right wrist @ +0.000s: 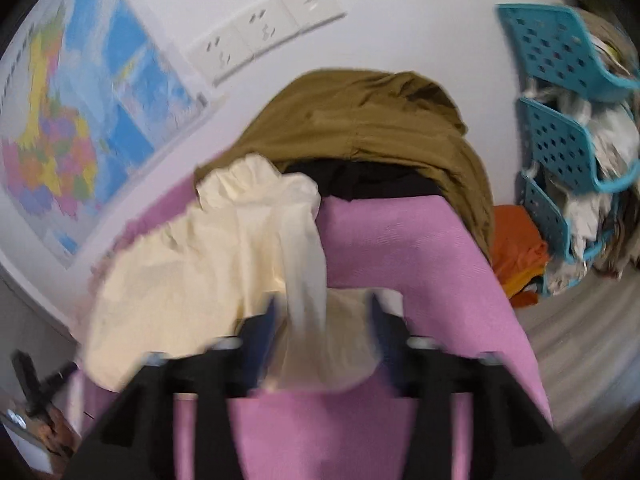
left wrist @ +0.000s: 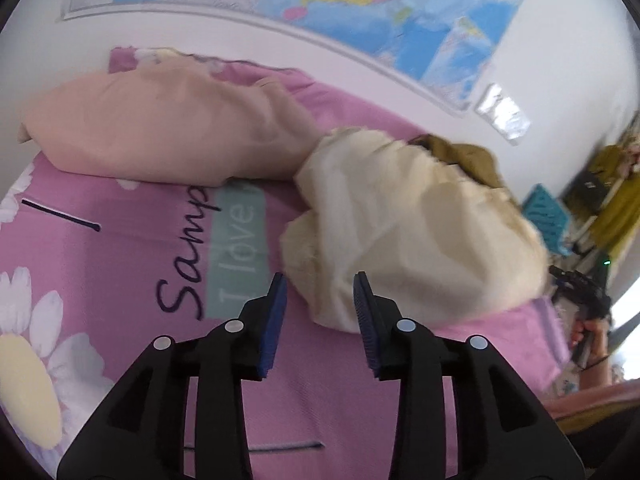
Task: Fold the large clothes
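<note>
Cream garment point(right wrist: 208, 280) is lying bunched on the pink sheet point(right wrist: 420, 256), and we are seeing a twisted fold of it running down between the jaws of the right gripper point(right wrist: 324, 316). Those jaws are standing apart with the cloth loose in the gap; the picture is blurred, but the pads are not looking pressed onto the fabric, so we are reading this gripper as released. In the left wrist view, the left gripper point(left wrist: 320, 300) is hovering with its blue-padded jaws parted and nothing between them, only bare sheet below. The same cream garment point(left wrist: 404, 240) is sitting just beyond its right jaw as a rumpled heap.

Moving outward, we are finding a peach pillow point(left wrist: 160, 128) resting on the sheet point(left wrist: 120, 248) behind and to the left of the heap, its near corner touching the cream cloth. An olive garment point(right wrist: 368, 128) is piled behind the cream one against the wall, with something black showing under it. A coloured map point(right wrist: 80, 120) is hanging on the wall, and wall sockets point(right wrist: 264, 36) are sitting beside it. Turquoise baskets point(right wrist: 556, 128) stuffed with odds and ends are stacked at the far right, with orange cloth point(right wrist: 516, 256) lying below them.
</note>
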A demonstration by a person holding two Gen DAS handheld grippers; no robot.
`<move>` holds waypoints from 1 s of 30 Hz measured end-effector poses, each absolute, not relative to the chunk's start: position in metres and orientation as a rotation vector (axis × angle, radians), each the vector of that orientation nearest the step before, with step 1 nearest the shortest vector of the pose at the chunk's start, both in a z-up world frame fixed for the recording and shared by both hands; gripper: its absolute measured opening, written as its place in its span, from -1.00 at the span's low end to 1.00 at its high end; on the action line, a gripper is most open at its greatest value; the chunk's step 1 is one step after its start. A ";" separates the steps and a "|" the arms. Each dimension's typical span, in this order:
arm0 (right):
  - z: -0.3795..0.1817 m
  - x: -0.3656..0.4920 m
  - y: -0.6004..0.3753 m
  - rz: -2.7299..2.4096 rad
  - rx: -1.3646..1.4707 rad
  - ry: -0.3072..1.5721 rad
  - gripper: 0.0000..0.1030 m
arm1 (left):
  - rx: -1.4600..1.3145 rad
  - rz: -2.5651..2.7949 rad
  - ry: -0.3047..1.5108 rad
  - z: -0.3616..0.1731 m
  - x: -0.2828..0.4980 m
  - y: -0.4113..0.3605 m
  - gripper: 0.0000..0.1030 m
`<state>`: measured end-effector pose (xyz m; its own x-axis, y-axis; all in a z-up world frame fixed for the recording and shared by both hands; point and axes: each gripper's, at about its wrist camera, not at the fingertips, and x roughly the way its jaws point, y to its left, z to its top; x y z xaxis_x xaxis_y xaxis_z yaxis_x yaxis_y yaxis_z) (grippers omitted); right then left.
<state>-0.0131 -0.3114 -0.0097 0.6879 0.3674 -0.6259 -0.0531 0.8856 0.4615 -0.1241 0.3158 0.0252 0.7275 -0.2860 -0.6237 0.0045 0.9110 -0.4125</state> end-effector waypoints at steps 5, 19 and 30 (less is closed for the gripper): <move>0.003 -0.045 -0.303 0.257 0.352 0.754 0.14 | -0.385 -0.253 0.742 0.030 -0.134 0.298 -0.14; -0.025 0.018 -0.292 0.208 0.216 0.815 -0.65 | -0.305 -0.210 0.846 0.004 -0.078 0.255 -0.12; -0.008 0.038 -0.237 0.334 0.061 0.797 -0.38 | -0.277 -0.185 0.860 0.006 -0.071 0.249 0.06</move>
